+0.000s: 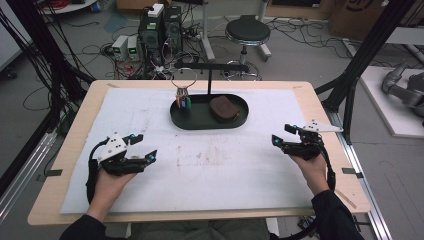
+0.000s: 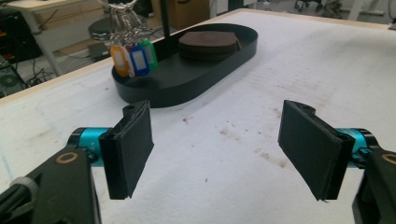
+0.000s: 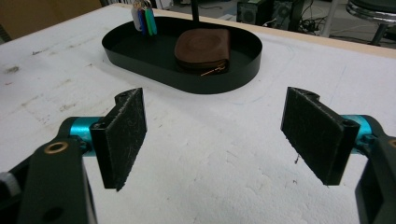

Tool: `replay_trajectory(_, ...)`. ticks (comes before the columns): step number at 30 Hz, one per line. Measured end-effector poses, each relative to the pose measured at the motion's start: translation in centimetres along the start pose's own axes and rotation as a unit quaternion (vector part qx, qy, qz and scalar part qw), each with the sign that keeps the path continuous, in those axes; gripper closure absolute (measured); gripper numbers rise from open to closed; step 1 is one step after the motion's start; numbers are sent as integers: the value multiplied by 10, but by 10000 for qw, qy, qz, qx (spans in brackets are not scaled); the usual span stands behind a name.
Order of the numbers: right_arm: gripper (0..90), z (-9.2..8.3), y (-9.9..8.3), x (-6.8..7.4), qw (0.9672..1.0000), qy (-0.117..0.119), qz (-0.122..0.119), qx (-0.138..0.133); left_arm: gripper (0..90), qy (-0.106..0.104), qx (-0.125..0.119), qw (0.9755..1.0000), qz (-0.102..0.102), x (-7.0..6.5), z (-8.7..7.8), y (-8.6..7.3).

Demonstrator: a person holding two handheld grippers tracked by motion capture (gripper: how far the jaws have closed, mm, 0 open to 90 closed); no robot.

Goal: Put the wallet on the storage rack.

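A black oval tray (image 1: 200,126) sits at the far middle of the white mat. In it lie a brown leather pouch (image 1: 223,108) on the right and a bunch of coloured key tags (image 1: 183,101) on the left, hanging from a wire ring (image 1: 183,77). A black T-shaped stand (image 1: 209,82) rises from the tray. My left gripper (image 1: 145,146) rests low at the near left, open and empty. My right gripper (image 1: 281,134) hovers at the right, open and empty. The left gripper (image 2: 215,149) faces the tray (image 2: 187,88), tags (image 2: 133,58) and pouch (image 2: 208,44). The right gripper (image 3: 212,140) faces the pouch (image 3: 203,49).
The white mat (image 1: 215,165) covers most of the wooden table (image 1: 310,92) and has faint brown stains mid-way. Beyond the far edge stand a round stool (image 1: 247,31) and computer boxes (image 1: 160,30) amid floor cables. Black frame posts (image 1: 365,55) flank the table.
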State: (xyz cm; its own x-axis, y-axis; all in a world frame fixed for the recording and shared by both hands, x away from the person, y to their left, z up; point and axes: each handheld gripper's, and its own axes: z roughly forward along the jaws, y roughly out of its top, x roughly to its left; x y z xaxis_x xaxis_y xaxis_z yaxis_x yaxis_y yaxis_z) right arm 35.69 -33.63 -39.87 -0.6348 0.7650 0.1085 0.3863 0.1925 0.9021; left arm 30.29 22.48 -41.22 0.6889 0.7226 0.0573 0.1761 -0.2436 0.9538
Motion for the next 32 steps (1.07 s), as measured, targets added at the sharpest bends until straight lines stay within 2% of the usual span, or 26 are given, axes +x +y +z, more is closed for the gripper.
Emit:
replay_trajectory(5, 222, 1, -1, -1, 10000, -23, -4, 17, 255, 62, -18, 9999, -115, 4, -2, -3)
replay_trajectory(10, 222, 1, -1, -2, 10000, -41, 10, 16, 255, 106, -1, 9999, -56, 3, -3, -2)
replay_trajectory(21, 221, 3, -1, -2, 10000, -45, -54, 65, 255, 164, -35, 9998, -89, 4, -5, -1)
replay_trajectory(32, 221, 4, -1, 0, 9999, -59, -79, 98, 255, 106, -14, 9999, -72, 4, -4, -2)
